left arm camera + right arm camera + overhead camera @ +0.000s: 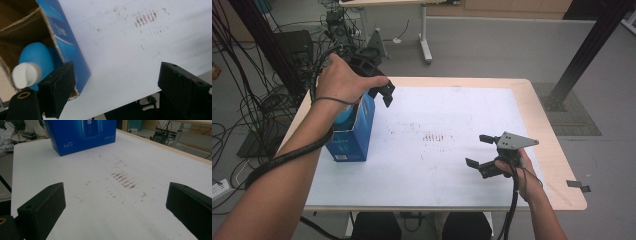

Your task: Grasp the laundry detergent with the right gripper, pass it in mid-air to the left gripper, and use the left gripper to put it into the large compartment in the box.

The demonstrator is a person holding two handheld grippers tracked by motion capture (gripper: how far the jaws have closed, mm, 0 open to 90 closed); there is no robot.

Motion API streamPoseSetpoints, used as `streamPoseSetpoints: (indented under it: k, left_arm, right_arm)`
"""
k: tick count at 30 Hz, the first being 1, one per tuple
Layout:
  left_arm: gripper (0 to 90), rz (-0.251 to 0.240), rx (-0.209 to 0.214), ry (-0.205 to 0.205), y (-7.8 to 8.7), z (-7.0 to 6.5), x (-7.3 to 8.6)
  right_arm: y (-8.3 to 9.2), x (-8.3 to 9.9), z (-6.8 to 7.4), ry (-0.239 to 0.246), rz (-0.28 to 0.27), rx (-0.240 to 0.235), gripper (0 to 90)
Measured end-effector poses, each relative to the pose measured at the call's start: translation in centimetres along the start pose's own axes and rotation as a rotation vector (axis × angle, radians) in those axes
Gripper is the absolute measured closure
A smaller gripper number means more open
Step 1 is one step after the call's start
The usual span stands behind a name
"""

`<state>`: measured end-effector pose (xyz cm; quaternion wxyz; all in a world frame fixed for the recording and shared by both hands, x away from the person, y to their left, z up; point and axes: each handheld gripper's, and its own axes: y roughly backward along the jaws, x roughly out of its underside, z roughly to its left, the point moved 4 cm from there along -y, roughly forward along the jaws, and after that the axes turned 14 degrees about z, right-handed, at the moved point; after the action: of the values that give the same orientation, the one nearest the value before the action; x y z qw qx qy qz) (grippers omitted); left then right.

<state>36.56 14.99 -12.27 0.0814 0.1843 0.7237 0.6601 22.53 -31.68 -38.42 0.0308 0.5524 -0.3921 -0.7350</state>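
The left gripper (113, 87) has its jaws spread with nothing between them, hovering just above the open top of the blue box (353, 131). One jaw overlaps the box's torn cardboard rim in the left gripper view, though I cannot tell whether it touches. Inside the box stands a blue bottle (37, 56) with a white cap (26, 75), upright and sunk below the rim (its lower part is hidden by the box walls). The box stands upright near the left edge of the white sheet (447, 145) that covers the table (542, 125).

The right gripper (478, 150) is well apart from the box, low over the sheet's right part, jaws spread and empty. Reddish-brown marks (123, 180) stain the sheet ahead of it.
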Motion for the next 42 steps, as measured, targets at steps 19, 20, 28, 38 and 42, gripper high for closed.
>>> streamPoseSetpoints:
  k: [19, 20, 28, 38, 42]
  left_arm:
    - [8.0, 0.005, -0.002, -0.204, -3.6, -6.5, -0.5]
    - [7.8, 0.008, -0.006, -0.216, -3.9, -6.8, -0.5]
    - [6.6, 0.01, -0.005, -0.275, -6.1, -8.3, -0.4]
    - [6.2, 0.03, 0.028, -0.317, -9.4, -8.9, -0.6]
    - [6.2, 0.018, 0.016, -0.323, -10.7, -9.3, -0.6]
  right_arm:
    - [1.5, -1.5, -0.2, -0.051, 0.084, 0.046, 2.5]
    - [1.6, -1.5, -0.2, -0.056, 0.088, 0.049, 2.4]
    - [2.3, -2.5, -0.6, -0.099, 0.143, 0.083, 2.0]
    - [3.2, -3.3, -1.3, -0.133, 0.174, 0.104, 1.8]
    - [3.5, -3.8, -1.7, -0.142, 0.186, 0.101, 1.6]
